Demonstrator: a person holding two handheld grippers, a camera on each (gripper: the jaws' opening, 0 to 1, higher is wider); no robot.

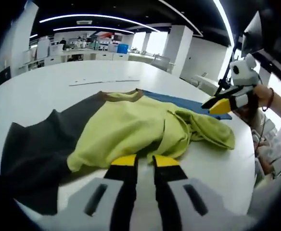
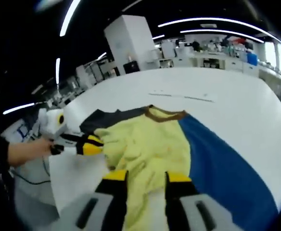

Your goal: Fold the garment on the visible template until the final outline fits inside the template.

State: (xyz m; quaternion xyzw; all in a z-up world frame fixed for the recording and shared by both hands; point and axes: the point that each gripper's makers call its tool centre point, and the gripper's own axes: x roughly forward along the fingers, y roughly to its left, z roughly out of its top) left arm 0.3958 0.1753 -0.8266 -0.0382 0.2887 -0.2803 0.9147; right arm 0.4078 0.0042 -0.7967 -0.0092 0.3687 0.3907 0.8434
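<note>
The garment [image 1: 131, 127] lies on the white table, partly folded. Its yellow-green body is bunched toward one side, with a brown collar [image 2: 165, 114] and a dark grey part [image 1: 34, 154]. A flat blue area [image 2: 217, 168] lies beside the yellow; I cannot tell whether it is cloth or a mat. My left gripper [image 1: 144, 161] sits at the near hem of the yellow cloth, jaws almost together on it, and it also appears held by a hand as the left gripper [image 2: 93, 144]. My right gripper [image 2: 146, 177] hovers over the yellow cloth with a gap between its jaws, and it appears at the garment's far side as the right gripper [image 1: 217, 106].
The white table [image 1: 83, 72] stretches far behind the garment with a thin strip [image 2: 181, 96] lying on it. Its edge [image 2: 54, 185] runs close to the left gripper. Desks, shelves and pillars stand in the background. A person's hand [image 1: 268, 96] holds the right gripper.
</note>
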